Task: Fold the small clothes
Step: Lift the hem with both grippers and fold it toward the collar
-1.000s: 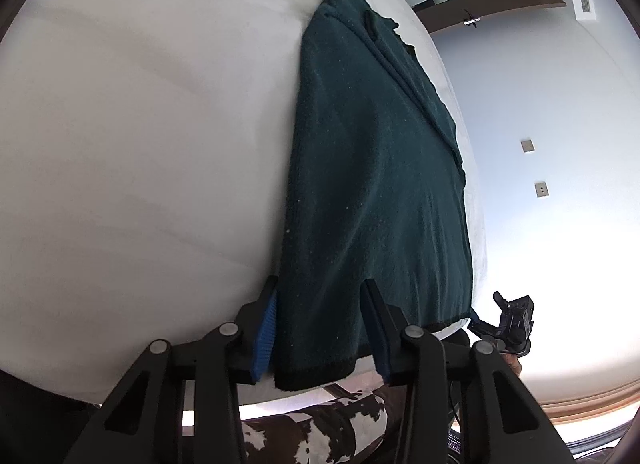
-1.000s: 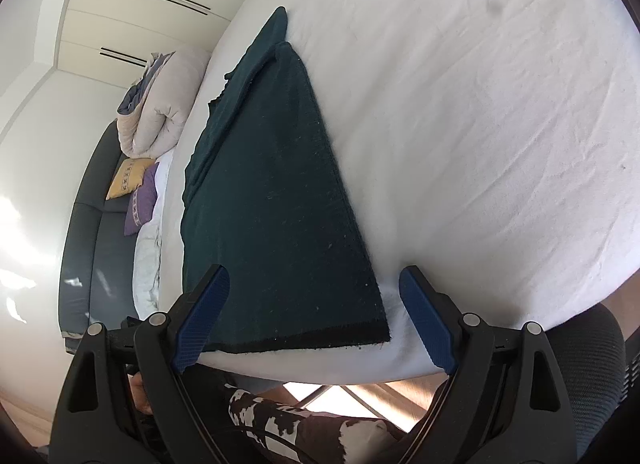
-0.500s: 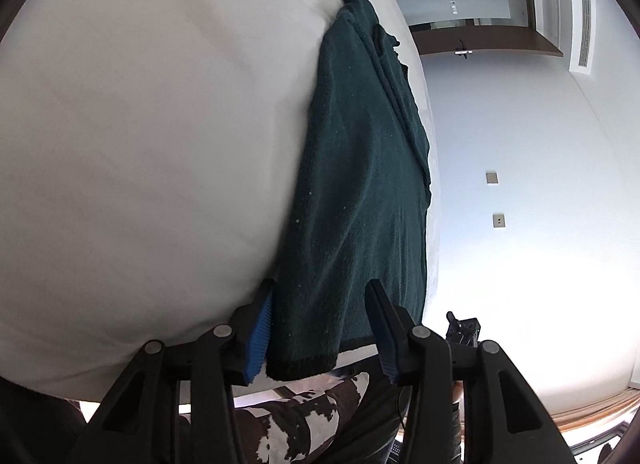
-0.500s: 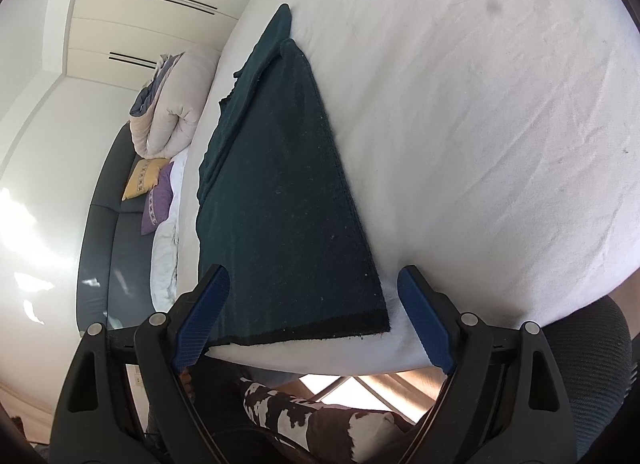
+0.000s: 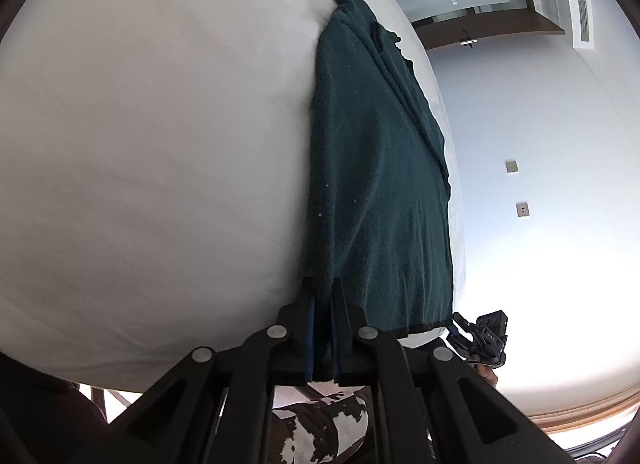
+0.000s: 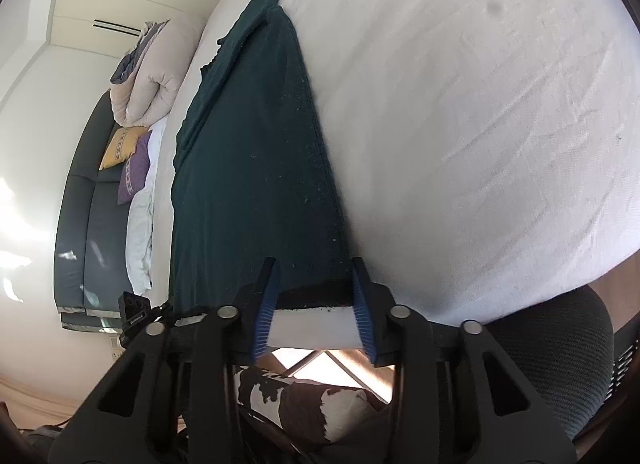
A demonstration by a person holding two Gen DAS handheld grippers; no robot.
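A dark green knitted garment (image 5: 380,183) lies lengthwise on the white bed (image 5: 140,143), its black hem at the near edge. My left gripper (image 5: 323,288) is shut on the hem's left near corner, the fabric bunched between the blue pads. In the right wrist view the same garment (image 6: 248,163) stretches away over the bed (image 6: 480,103). My right gripper (image 6: 314,268) straddles the hem's right near corner. Its jaws are closing with the flat fabric between them, not pinched. Each gripper shows small in the other's view: the right gripper (image 5: 480,336) and the left gripper (image 6: 136,312).
A rolled duvet (image 6: 148,71) and a dark grey sofa (image 6: 80,203) with a yellow pillow (image 6: 120,143) and a purple pillow (image 6: 134,171) lie beyond the bed's far side. A person's patterned trouser leg (image 6: 300,396) and a mesh chair (image 6: 560,364) sit below the bed's edge.
The left jaws have shut on the hem's left corner. The right jaws have narrowed a lot around the right corner. Both hands have stayed near the bed's edge.
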